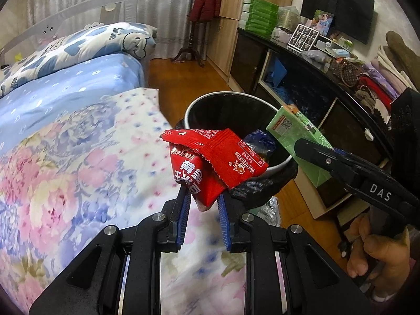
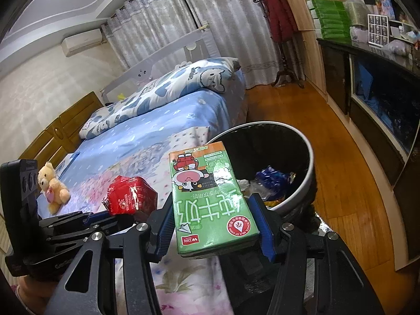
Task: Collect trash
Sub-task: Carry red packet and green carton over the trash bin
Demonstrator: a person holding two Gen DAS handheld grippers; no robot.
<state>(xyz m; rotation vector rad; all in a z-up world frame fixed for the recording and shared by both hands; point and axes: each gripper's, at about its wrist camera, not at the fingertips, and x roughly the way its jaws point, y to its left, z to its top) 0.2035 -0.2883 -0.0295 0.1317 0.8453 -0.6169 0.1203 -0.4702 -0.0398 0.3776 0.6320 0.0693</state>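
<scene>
My left gripper point(image 1: 203, 199) is shut on a red snack wrapper point(image 1: 212, 157) and holds it over the bed edge, just short of the trash bin point(image 1: 279, 166). My right gripper point(image 2: 211, 221) is shut on a green milk carton point(image 2: 210, 199) and holds it near the bin's rim point(image 2: 311, 157). The bin has a white rim and black liner, with blue and other wrappers inside. The carton point(image 1: 299, 136) and right gripper also show in the left wrist view, over the bin's right side. The red wrapper point(image 2: 130, 195) shows at left in the right wrist view.
A bed with floral and blue bedding point(image 1: 65, 157) lies to the left. A teddy bear point(image 2: 52, 186) sits on it. A dark cabinet point(image 1: 309, 78) with clutter runs along the right. A coat stand point(image 1: 197, 26) stands at the back on the wooden floor.
</scene>
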